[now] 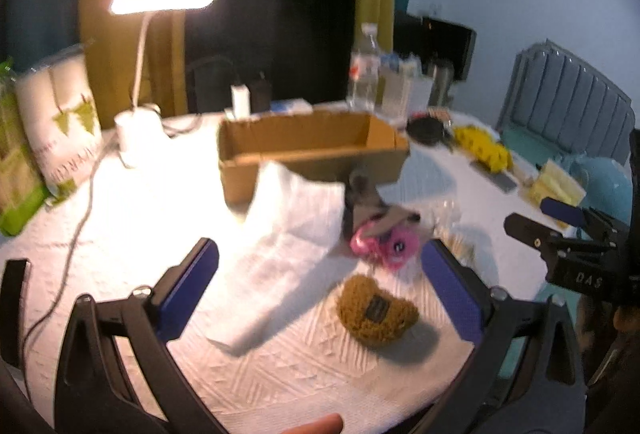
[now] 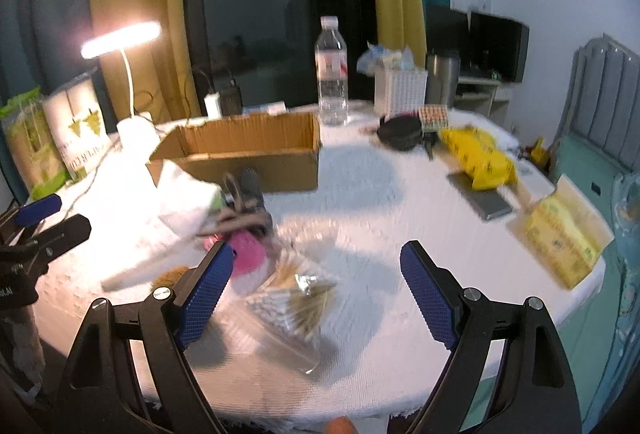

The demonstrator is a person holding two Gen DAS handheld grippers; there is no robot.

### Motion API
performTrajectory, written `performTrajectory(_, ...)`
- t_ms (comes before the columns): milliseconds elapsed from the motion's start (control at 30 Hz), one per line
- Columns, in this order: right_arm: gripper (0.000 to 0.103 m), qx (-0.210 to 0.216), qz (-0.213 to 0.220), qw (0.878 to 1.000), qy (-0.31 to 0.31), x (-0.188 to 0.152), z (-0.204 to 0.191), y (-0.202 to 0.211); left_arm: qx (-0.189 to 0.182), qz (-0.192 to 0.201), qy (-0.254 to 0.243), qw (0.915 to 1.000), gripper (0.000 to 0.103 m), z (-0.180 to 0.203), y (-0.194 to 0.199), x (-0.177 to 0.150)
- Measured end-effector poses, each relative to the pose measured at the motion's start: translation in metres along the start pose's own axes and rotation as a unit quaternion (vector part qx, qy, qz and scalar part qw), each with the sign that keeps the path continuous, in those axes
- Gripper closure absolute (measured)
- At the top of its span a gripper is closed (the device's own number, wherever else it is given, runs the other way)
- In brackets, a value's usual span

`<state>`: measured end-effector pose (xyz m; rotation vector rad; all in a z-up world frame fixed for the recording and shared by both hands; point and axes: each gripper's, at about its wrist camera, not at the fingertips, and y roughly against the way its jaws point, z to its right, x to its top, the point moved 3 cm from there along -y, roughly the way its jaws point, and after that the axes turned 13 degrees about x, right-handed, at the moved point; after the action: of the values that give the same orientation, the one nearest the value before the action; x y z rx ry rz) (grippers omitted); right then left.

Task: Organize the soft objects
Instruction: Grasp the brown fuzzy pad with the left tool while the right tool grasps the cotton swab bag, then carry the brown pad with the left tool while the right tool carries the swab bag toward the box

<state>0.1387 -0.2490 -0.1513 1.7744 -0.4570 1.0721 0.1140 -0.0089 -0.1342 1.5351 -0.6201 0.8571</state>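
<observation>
A brown fuzzy plush (image 1: 376, 312) lies on the white tablecloth between my left gripper's (image 1: 320, 274) open fingers. A pink plush (image 1: 386, 242) lies just beyond it, with grey socks or gloves (image 1: 360, 201) on top, also in the right wrist view (image 2: 244, 205). A white towel (image 1: 288, 234) is draped beside them. An open cardboard box (image 1: 312, 149) stands behind. My right gripper (image 2: 318, 286) is open and empty above a clear bag of cotton swabs (image 2: 292, 306); the pink plush (image 2: 248, 254) is by its left finger.
A lit desk lamp (image 1: 136, 121) stands at the back left with its cable across the cloth. A water bottle (image 2: 331, 73), white basket (image 2: 400, 89), black pouch (image 2: 400, 133), yellow packet (image 2: 476, 153), phone (image 2: 480, 197) and tissue pack (image 2: 560, 234) lie at the back and right.
</observation>
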Motion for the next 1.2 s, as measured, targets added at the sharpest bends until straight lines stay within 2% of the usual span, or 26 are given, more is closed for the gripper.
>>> performTrajectory(267,0.015,0.015,-0.049,0.998,-0.039,-0.021,0.027,-0.044,-0.021,-0.064,-0.04,0.997,0.001,0.03,-0.045,-0.023)
performTrajectory(567,0.015,0.06,-0.083,0.992,-0.074,-0.031,0.038,-0.078,-0.035,-0.119,-0.078,0.9892,0.002,0.054,-0.075,-0.041)
performTrajectory(633,0.015,0.074,-0.086,0.99,-0.082,-0.032,0.037,-0.083,-0.038,-0.13,-0.085,0.9871,0.013,0.057,-0.079,-0.044)
performTrajectory(667,0.016,0.079,-0.088,0.989,-0.084,-0.031,0.037,-0.084,-0.042,-0.135,-0.086,0.9862,0.014,0.059,-0.081,-0.046)
performTrajectory(700,0.018,0.085,-0.089,0.989,-0.085,-0.031,0.036,-0.085,-0.048,-0.138,-0.086,0.9854,0.017,0.06,-0.083,-0.047)
performTrajectory(767,0.034,0.11,-0.091,0.986,-0.085,-0.031,0.033,-0.086,-0.059,-0.142,-0.089,0.984,0.026,0.064,-0.085,-0.049)
performTrajectory(800,0.035,0.114,-0.092,0.986,-0.082,-0.03,0.031,-0.086,-0.072,-0.145,-0.087,0.9829,0.034,0.065,-0.085,-0.05)
performTrajectory(867,0.048,0.112,-0.089,0.987,-0.072,-0.028,0.027,-0.084,-0.08,-0.145,-0.09,0.9821,0.041,0.068,-0.085,-0.05)
performTrajectory(900,0.051,0.113,-0.088,0.987,-0.072,-0.027,0.027,-0.083,-0.089,-0.144,-0.092,0.9813,0.048,0.069,-0.084,-0.049)
performTrajectory(967,0.061,0.115,-0.084,0.987,-0.071,-0.023,0.027,-0.08,-0.09,-0.14,-0.093,0.9816,0.052,0.07,-0.081,-0.048)
performTrajectory(1033,0.066,0.115,-0.083,0.988,-0.063,-0.02,0.025,-0.077,-0.094,-0.134,-0.091,0.9824,0.059,0.069,-0.078,-0.045)
performTrajectory(1200,0.073,0.114,-0.068,0.99,-0.042,-0.012,0.019,-0.063,-0.105,-0.117,-0.086,0.9837,0.061,0.065,-0.066,-0.034)
